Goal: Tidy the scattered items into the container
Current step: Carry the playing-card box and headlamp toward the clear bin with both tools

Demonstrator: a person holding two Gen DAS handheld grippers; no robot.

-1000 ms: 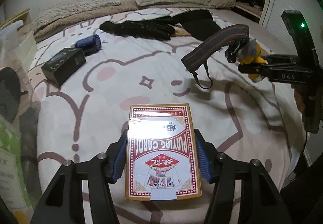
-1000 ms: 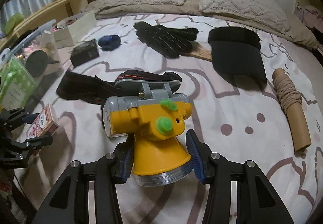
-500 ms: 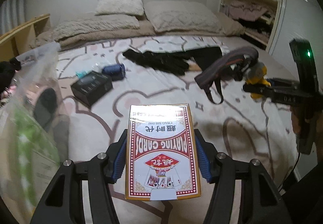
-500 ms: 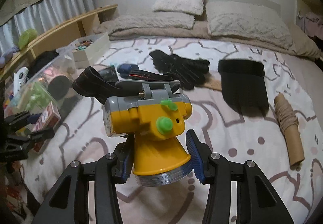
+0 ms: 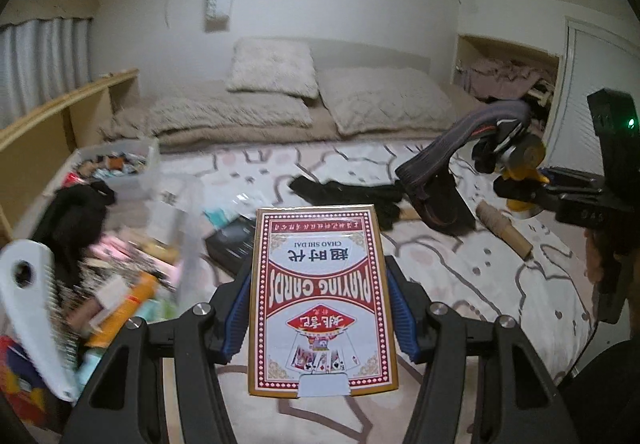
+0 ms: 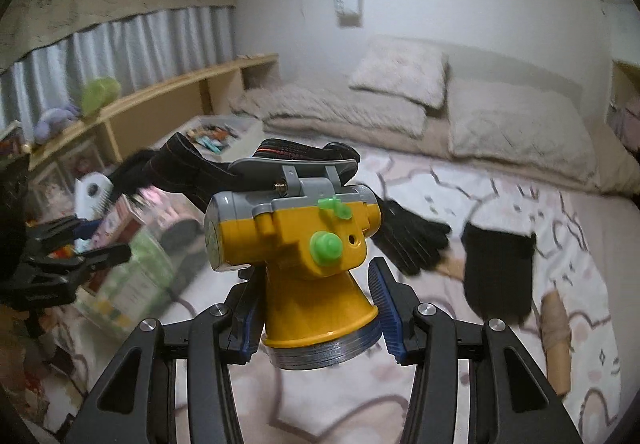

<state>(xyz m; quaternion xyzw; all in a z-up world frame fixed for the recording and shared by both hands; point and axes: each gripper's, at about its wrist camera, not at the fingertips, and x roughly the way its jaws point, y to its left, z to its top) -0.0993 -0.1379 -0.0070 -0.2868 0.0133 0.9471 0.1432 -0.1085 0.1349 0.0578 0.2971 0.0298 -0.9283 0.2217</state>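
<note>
Bed (image 5: 460, 264): gloves and a paper roll remain scattered on it.
Container (image 5: 120, 284): clear bin, already crowded, left of the bed.
Headlamp (image 6: 296, 244): my right hand-held gripper (image 6: 320, 304) clamps its yellow cone; the dangling strap could snag the bin's rim.
Card box (image 5: 322, 304): squeezed in my left hand-held gripper (image 5: 320, 308), beside the bin; it could slip.
</note>
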